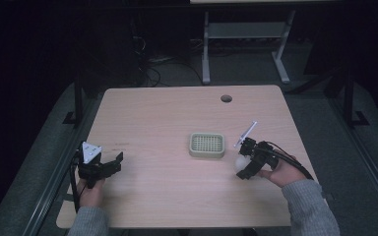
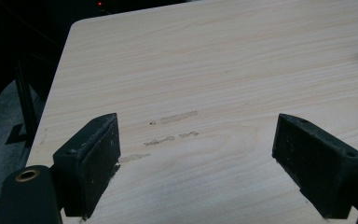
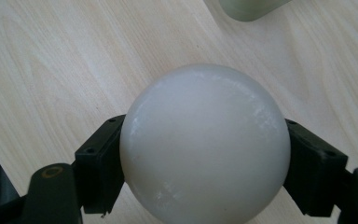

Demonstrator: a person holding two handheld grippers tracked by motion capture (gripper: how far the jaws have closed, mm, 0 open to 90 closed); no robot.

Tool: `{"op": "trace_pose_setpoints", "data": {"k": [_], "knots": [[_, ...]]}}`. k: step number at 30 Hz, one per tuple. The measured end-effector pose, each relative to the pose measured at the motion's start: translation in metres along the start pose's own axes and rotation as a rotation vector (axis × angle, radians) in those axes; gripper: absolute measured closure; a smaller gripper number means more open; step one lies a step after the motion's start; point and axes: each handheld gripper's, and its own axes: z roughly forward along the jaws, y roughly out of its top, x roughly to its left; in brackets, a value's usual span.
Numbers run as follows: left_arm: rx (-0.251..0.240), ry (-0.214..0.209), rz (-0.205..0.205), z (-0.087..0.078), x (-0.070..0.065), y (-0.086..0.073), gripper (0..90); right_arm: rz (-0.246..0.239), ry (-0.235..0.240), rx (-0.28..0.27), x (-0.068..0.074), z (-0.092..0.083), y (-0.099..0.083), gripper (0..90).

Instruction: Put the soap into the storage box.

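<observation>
White and round, the ball (image 3: pixel 205 144) sat squeezed between the jaws of the right gripper (image 1: pixel 244 162), just right of the green tray (image 1: pixel 207 145), maybe so it could go in. The left gripper (image 1: pixel 109 163) waited wide apart, holding nothing.

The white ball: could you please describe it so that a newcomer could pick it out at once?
On the wooden table, look right of the green slotted tray. There the right hand-held gripper clamps the white ball, the one smooth, round thing there.
</observation>
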Motion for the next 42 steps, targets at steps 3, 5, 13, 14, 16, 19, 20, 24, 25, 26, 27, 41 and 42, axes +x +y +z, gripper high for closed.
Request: {"op": "trace_pose_setpoints", "data": {"k": [3,5,13,14,16,19,20,24,25,26,27,41,42], "knots": [[-0.002,0.000,0.004,0.000,0.000,0.000,14.8,0.000,0.001,-0.002,-0.001,-0.002,0.001,23.5],[0.001,-0.001,0.001,0.000,0.000,0.000,14.8,-0.003,-0.001,-0.003,-0.001,-0.003,0.002,23.4],[-0.002,0.001,0.003,0.000,0.000,0.000,14.8,-0.008,0.001,-0.005,-0.003,-0.008,0.009,23.4],[-0.001,0.001,0.005,0.000,0.000,0.001,14.8,-0.008,0.002,-0.007,-0.003,-0.008,0.010,23.5],[-0.001,0.001,0.005,0.000,0.000,0.001,14.8,-0.004,0.005,-0.006,-0.004,-0.009,0.012,23.5],[-0.002,0.001,0.000,0.000,0.000,0.000,14.8,-0.010,0.006,-0.005,-0.004,-0.009,0.015,23.4],[-0.003,0.001,0.001,0.000,0.000,0.001,14.9,-0.010,0.009,-0.005,-0.004,-0.009,0.016,23.5],[-0.003,0.001,0.003,0.000,0.000,0.001,14.9,-0.021,0.012,0.000,-0.004,-0.009,0.022,23.4],[-0.003,0.000,0.002,0.000,0.000,0.001,14.8,-0.023,0.012,-0.002,-0.004,-0.009,0.023,23.4],[-0.003,0.001,0.000,-0.001,0.000,0.001,14.8,-0.020,0.011,0.001,-0.003,-0.009,0.025,23.5],[-0.005,0.001,0.000,-0.001,0.000,0.001,14.8,-0.026,0.012,-0.001,-0.003,-0.010,0.026,23.5],[-0.005,0.003,-0.001,0.000,0.001,0.001,14.9,-0.034,0.031,-0.002,-0.005,-0.010,0.039,23.5],[-0.005,0.003,-0.001,0.000,0.001,0.001,14.8,-0.038,0.030,-0.003,-0.005,-0.010,0.040,23.5]]}}
